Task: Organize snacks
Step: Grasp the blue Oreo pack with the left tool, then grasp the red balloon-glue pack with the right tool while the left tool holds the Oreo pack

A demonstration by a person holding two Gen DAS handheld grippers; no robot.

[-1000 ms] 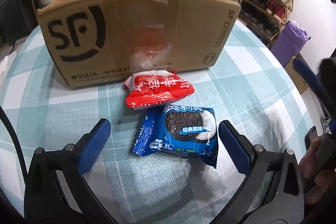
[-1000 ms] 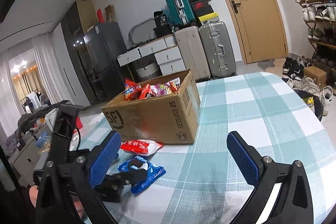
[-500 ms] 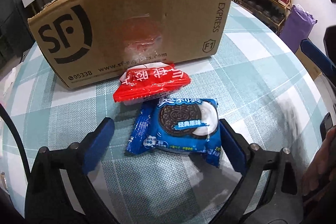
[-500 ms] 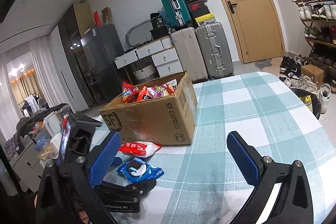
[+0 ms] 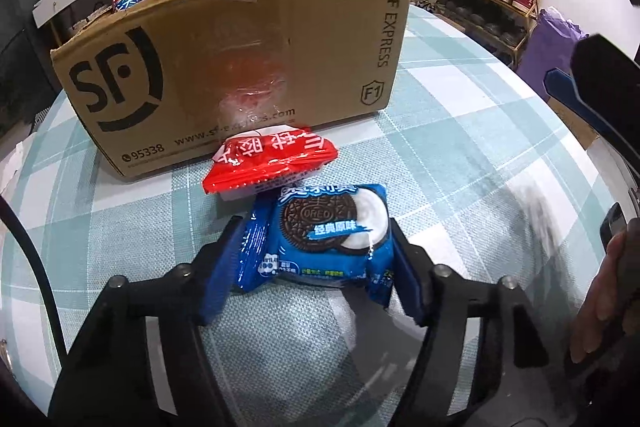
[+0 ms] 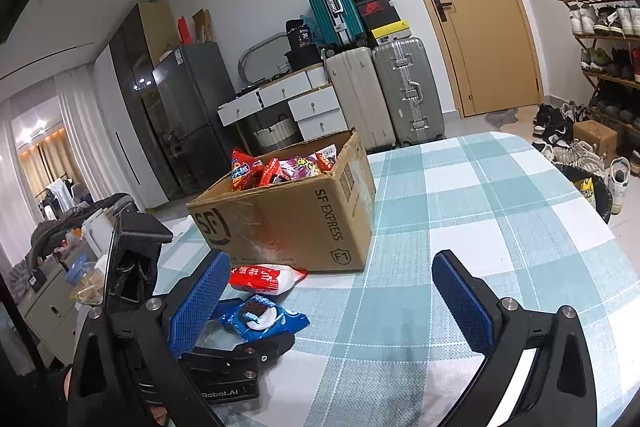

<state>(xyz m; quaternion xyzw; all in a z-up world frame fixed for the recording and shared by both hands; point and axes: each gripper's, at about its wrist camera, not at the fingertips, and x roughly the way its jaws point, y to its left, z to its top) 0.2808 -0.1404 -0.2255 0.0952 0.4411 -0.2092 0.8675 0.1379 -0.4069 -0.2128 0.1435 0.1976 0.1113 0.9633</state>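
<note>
A: The blue Oreo cookie packet [image 5: 320, 239] lies on the teal-and-white checked tablecloth [image 5: 460, 147], just before the brown cardboard box [image 5: 240, 67]; suitcases and a shoe rack line the room.

B: Changed?

A: The left gripper [image 5: 312, 259], spread half a second ago, now pinches the packet. The right gripper [image 6: 324, 291] hangs spread.

B: Writing?

A: "OREO"; the box reads "SF EXPRESS", "95338". A red-and-white snack packet [image 5: 272, 159] touches it.
</note>
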